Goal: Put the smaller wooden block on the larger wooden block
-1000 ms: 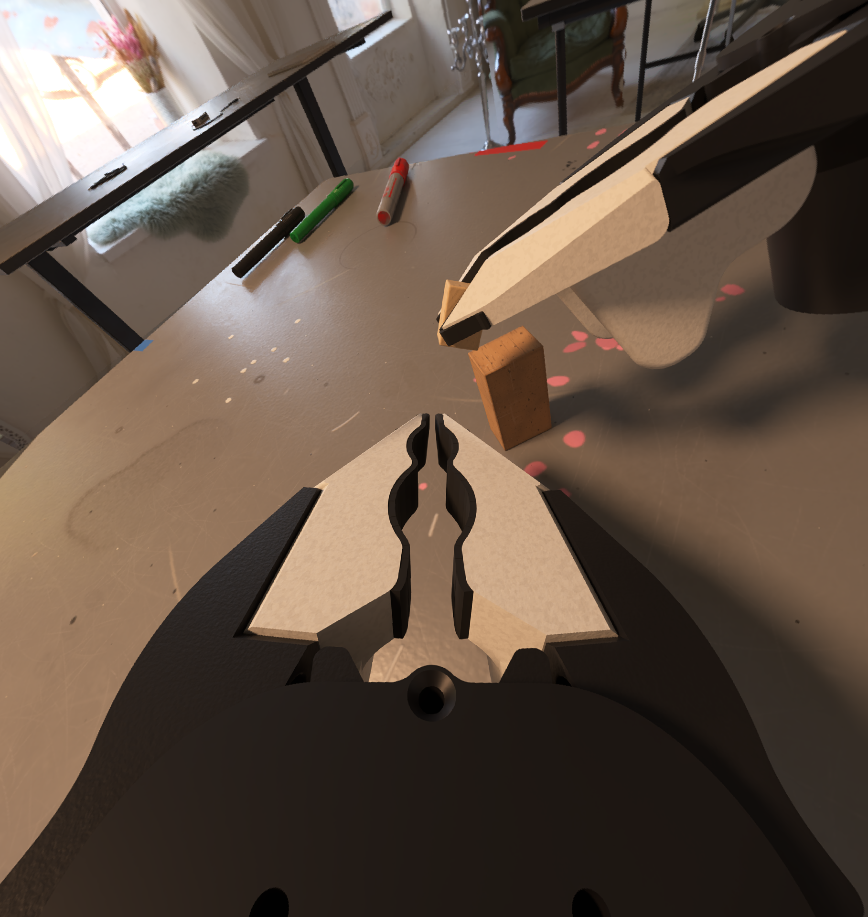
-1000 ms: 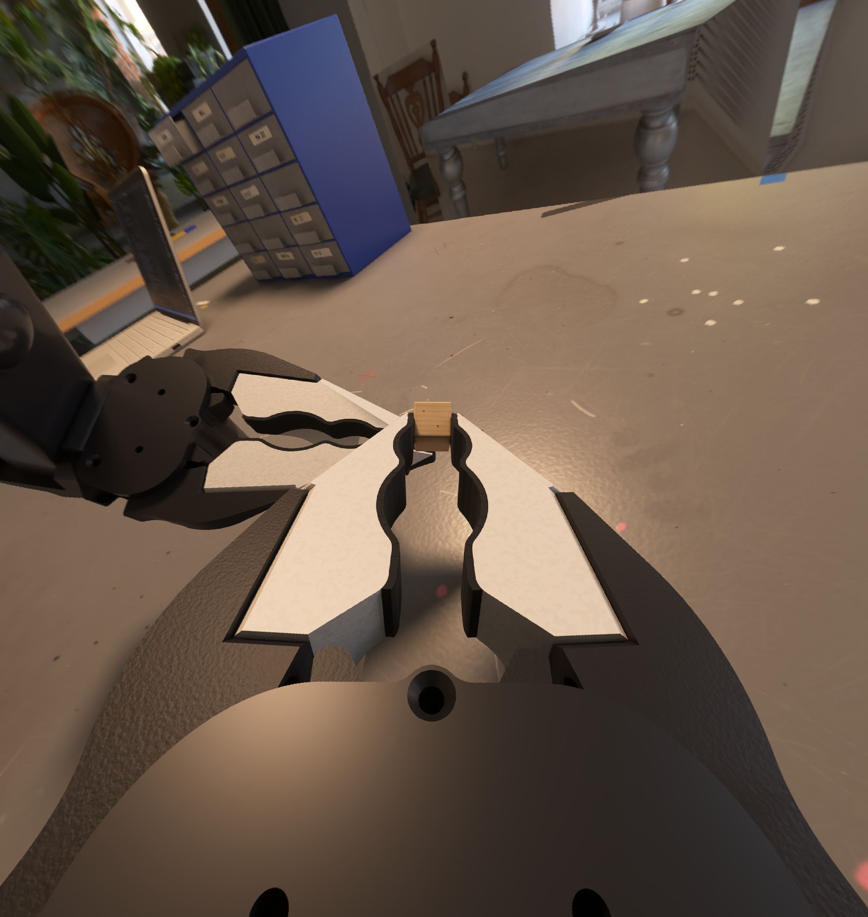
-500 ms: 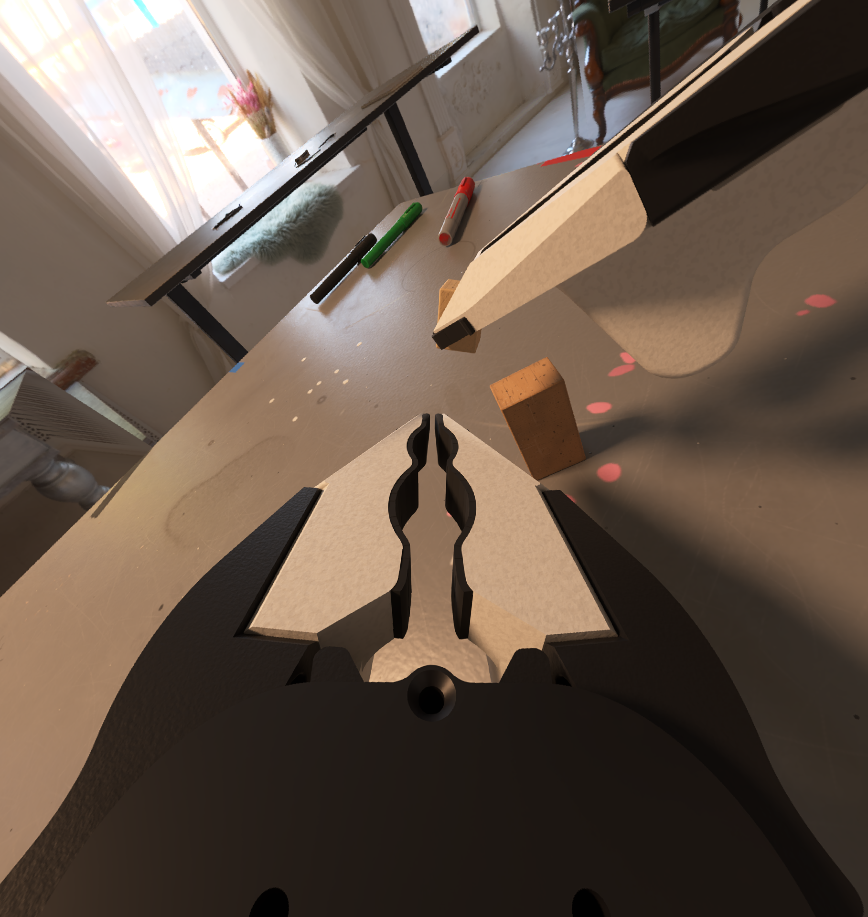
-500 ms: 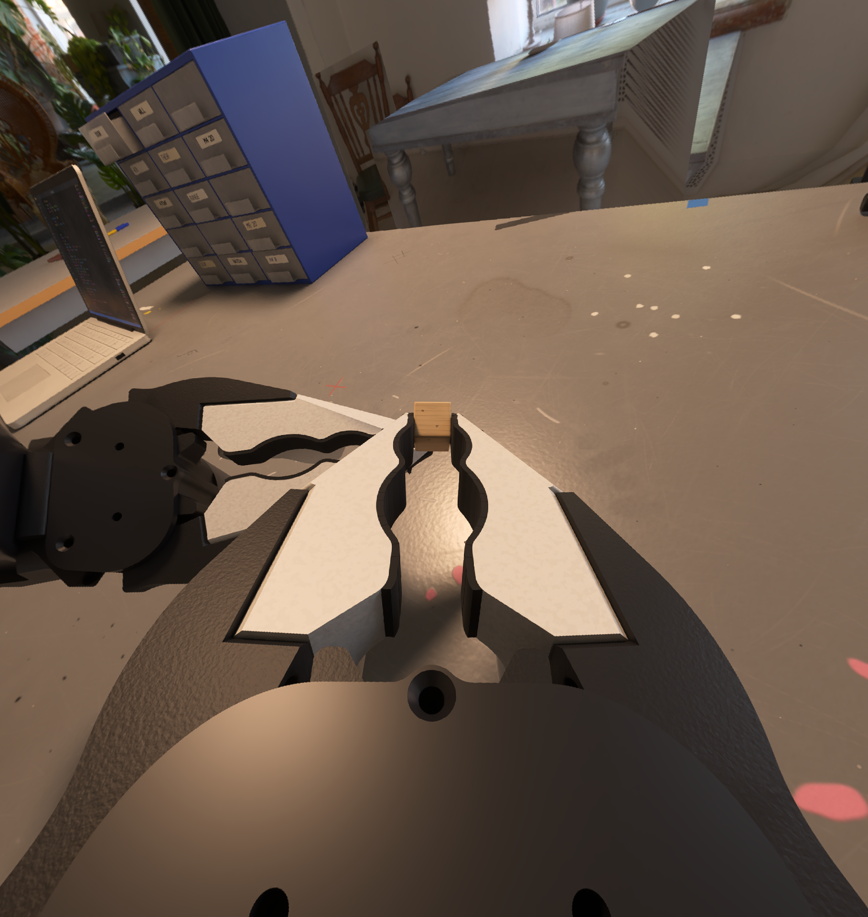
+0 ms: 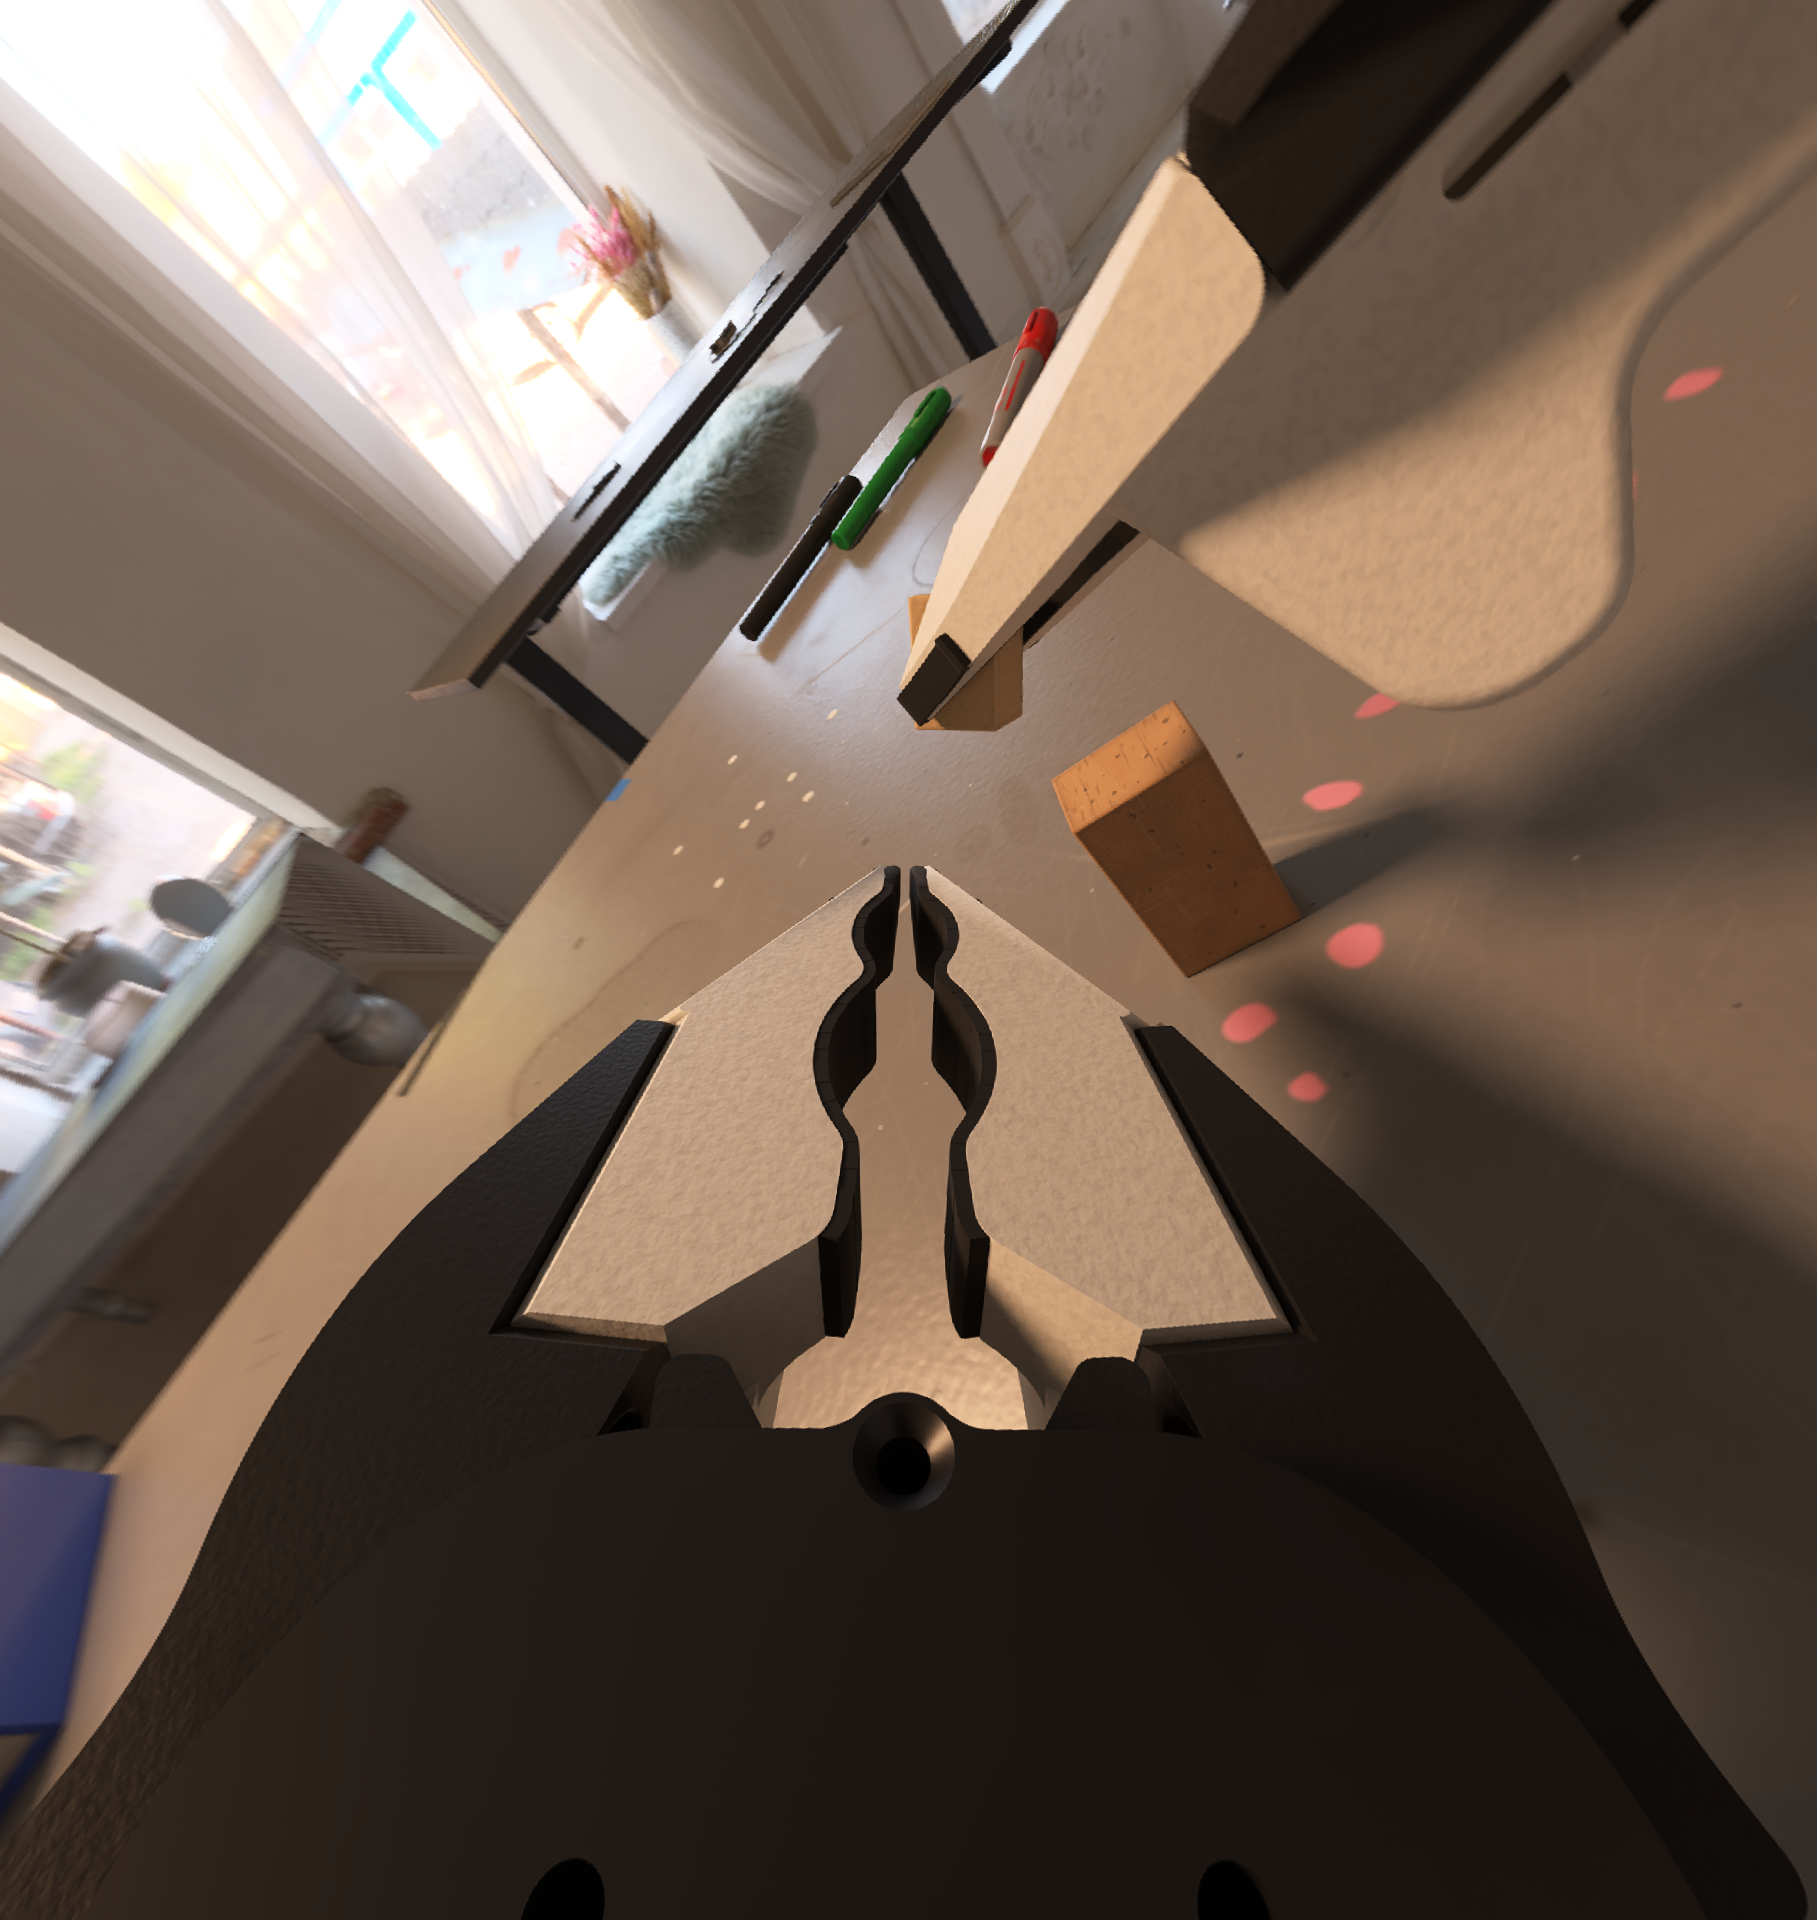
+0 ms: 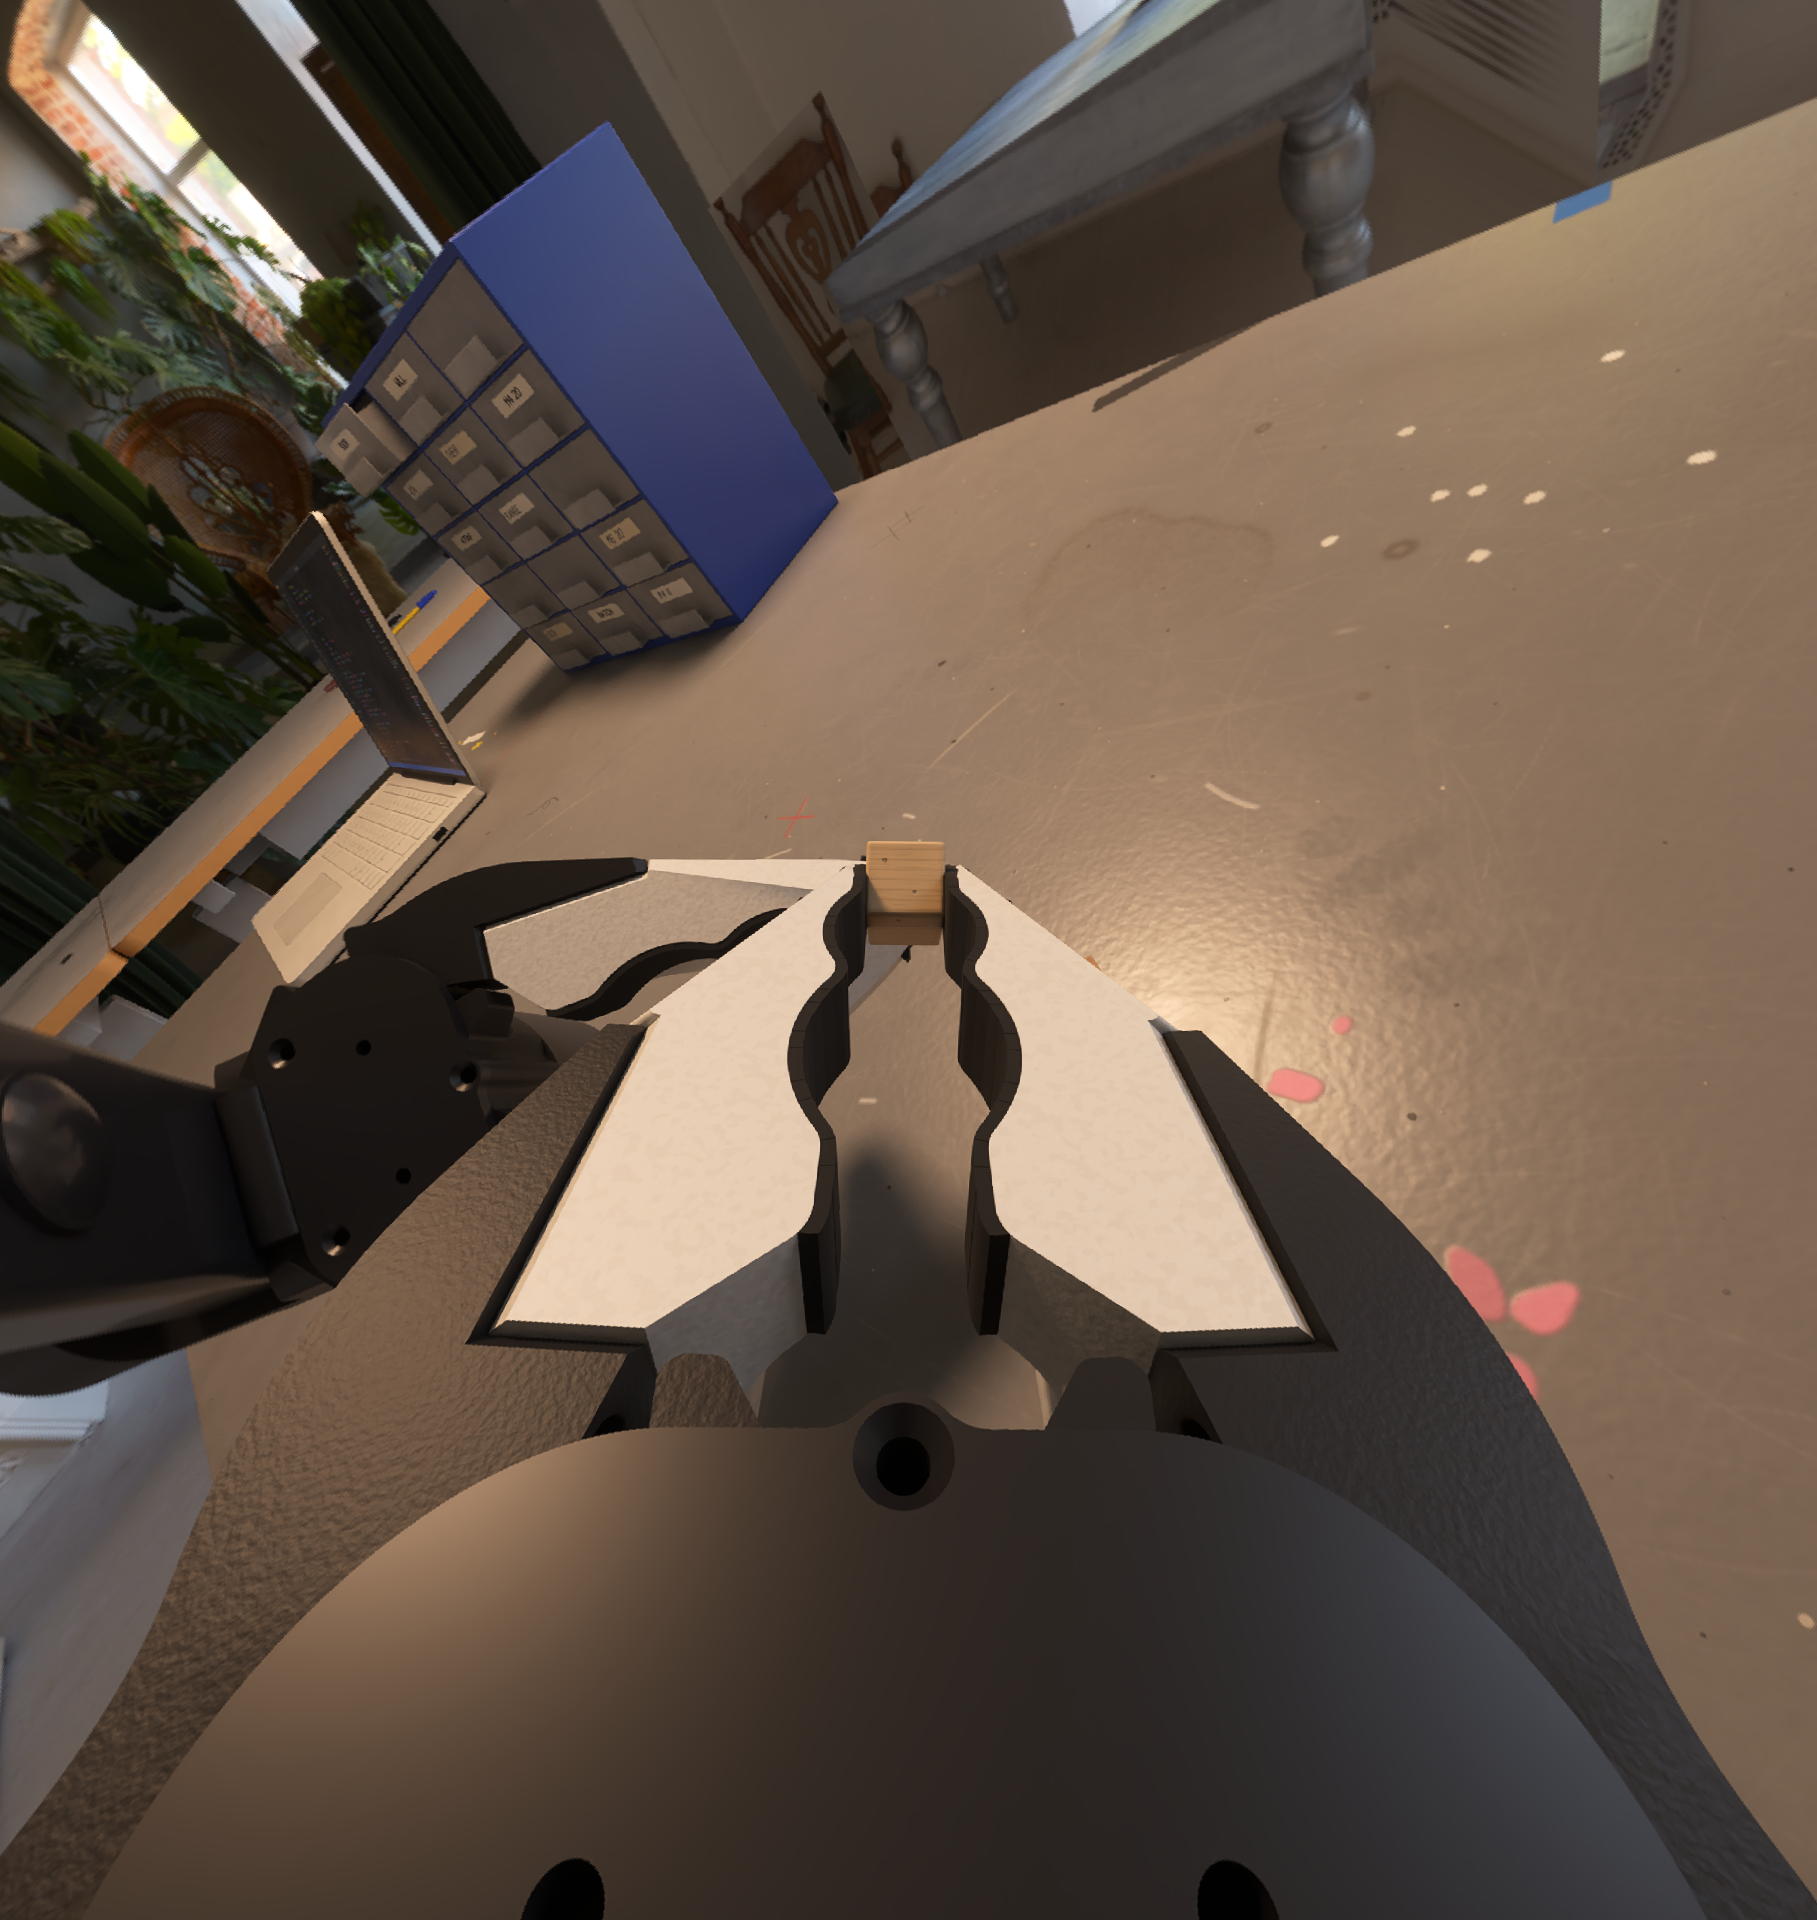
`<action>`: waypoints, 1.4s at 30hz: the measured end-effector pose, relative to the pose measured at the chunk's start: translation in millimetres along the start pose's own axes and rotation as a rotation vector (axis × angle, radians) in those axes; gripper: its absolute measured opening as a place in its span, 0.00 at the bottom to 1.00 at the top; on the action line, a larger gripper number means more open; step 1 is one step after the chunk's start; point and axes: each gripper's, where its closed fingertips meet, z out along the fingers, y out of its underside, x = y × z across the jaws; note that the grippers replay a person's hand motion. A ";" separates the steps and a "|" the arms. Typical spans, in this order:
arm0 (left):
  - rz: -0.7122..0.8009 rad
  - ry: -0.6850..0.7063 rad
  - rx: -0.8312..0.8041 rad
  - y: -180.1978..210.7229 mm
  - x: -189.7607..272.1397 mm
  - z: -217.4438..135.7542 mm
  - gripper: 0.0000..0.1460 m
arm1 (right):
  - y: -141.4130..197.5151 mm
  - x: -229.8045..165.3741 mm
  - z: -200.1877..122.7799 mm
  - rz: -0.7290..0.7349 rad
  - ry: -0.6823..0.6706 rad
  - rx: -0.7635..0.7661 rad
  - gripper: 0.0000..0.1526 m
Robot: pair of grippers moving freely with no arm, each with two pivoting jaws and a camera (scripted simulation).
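Observation:
The larger wooden block (image 5: 1169, 836) stands on the brown table in the left wrist view, right of my left gripper (image 5: 904, 878), which is shut and empty. My right gripper (image 6: 905, 883) is shut on the smaller wooden block (image 6: 905, 881) and holds it in the air. In the left wrist view the right gripper (image 5: 961, 681) comes in from the upper right with the smaller block (image 5: 987, 691) at its tips, above and just beyond the larger block. The larger block is hidden in the right wrist view.
A black marker (image 5: 800, 571), a green marker (image 5: 891, 468) and a red marker (image 5: 1018, 379) lie at the table's far end. A blue drawer cabinet (image 6: 592, 416) and a laptop (image 6: 364, 748) stand at the far left in the right wrist view.
Both views have tilted. The right gripper with the smaller block has risen and drawn back a little from the larger block. The left gripper has pulled back and stays shut.

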 end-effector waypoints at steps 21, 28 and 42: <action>-0.121 0.316 -0.038 10.4 28.1 4.8 0.02 | 1.2 11.3 -17.0 -0.041 -0.111 0.029 0.09; -0.299 0.805 0.106 -4.8 47.4 -18.5 0.02 | 7.2 8.3 -24.8 -0.595 -0.278 -0.169 0.09; -0.315 0.891 0.151 -10.0 47.8 -24.2 0.02 | 18.8 -3.9 -26.9 -0.706 -0.504 -0.352 0.09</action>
